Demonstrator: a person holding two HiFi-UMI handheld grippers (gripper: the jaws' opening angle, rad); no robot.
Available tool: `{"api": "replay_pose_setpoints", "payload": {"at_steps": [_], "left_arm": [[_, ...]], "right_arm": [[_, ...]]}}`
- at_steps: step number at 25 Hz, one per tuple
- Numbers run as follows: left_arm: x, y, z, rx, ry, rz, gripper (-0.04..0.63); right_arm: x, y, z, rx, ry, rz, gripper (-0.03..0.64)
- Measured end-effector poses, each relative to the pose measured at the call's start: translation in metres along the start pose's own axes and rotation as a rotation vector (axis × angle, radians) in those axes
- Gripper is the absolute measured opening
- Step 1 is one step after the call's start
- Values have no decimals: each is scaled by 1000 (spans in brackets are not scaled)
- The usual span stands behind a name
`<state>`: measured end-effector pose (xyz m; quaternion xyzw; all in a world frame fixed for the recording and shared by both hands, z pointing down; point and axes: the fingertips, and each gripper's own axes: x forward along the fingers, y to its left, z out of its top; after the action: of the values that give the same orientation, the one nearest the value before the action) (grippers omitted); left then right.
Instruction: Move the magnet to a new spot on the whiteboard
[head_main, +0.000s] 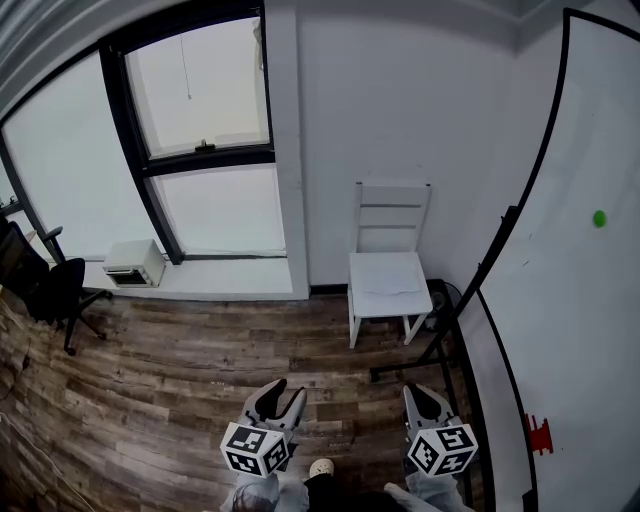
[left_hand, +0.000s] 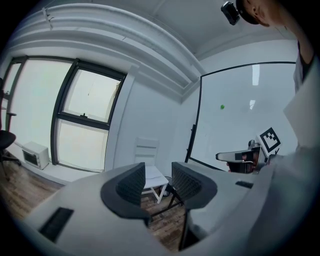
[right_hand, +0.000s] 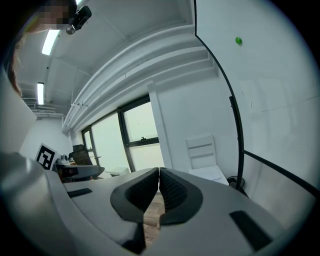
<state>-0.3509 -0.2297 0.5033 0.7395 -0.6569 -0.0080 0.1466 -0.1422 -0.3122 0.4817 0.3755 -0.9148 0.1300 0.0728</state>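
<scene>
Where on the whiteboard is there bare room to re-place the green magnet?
Nearly all of the whiteboard is bare: the wide stretch below the green magnet down to the red object by the black frame, and the band above the magnet toward the top frame. Only the edge beside that red object is occupied.

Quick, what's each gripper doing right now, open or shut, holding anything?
Left gripper: open, nothing between the jaws.
Right gripper: shut, jaws together, holding nothing.

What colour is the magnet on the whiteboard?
Green. The magnet shows best in the head view, high on the whiteboard.
</scene>
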Motion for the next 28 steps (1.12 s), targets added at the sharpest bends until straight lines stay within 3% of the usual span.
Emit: {"api": "replay_pose_setpoints", "payload": {"at_steps": [16,20,28], "left_arm": [[58,43,9,1,30,-76,161],[73,36,4,3,58,-110,161],[127,0,4,14,92,-258,161]], "right_arm": [[53,-20,-1,33,-10,-90,28],[36,-42,-4,56,-10,-160,28],[14,-93,-5,110,-40,-316,28]]}}
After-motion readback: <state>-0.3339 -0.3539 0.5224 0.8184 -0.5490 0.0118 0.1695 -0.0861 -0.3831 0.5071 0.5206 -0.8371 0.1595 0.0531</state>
